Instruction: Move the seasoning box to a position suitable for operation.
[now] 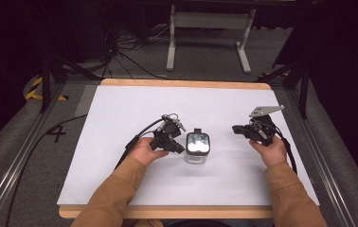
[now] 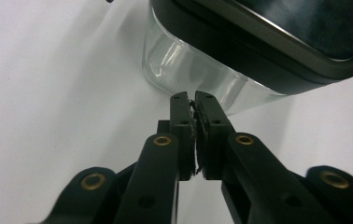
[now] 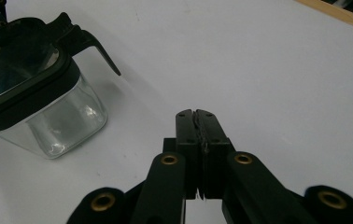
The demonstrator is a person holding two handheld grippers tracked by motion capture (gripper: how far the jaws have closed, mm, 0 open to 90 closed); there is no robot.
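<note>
Glass jar [image 1: 197,150] with a dark lid [image 1: 198,142] sits mid-tabletop [image 1: 120,113], white sheet underneath. Looks rigid, slick and breakable, so I'd grab it under the lid rim. Left claw [image 1: 181,148] is just beside the jar, clenched on nothing; right claw [image 1: 236,128] is off to the jar's other side, also clenched empty. Dim room, cables on the floor behind.

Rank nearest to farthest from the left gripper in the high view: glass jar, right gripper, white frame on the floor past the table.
From the left gripper:
1. Glass jar, right beside its jaw tips, mid-table.
2. Right gripper, across the jar, on the table's right.
3. White frame, on the floor beyond the far edge.
</note>
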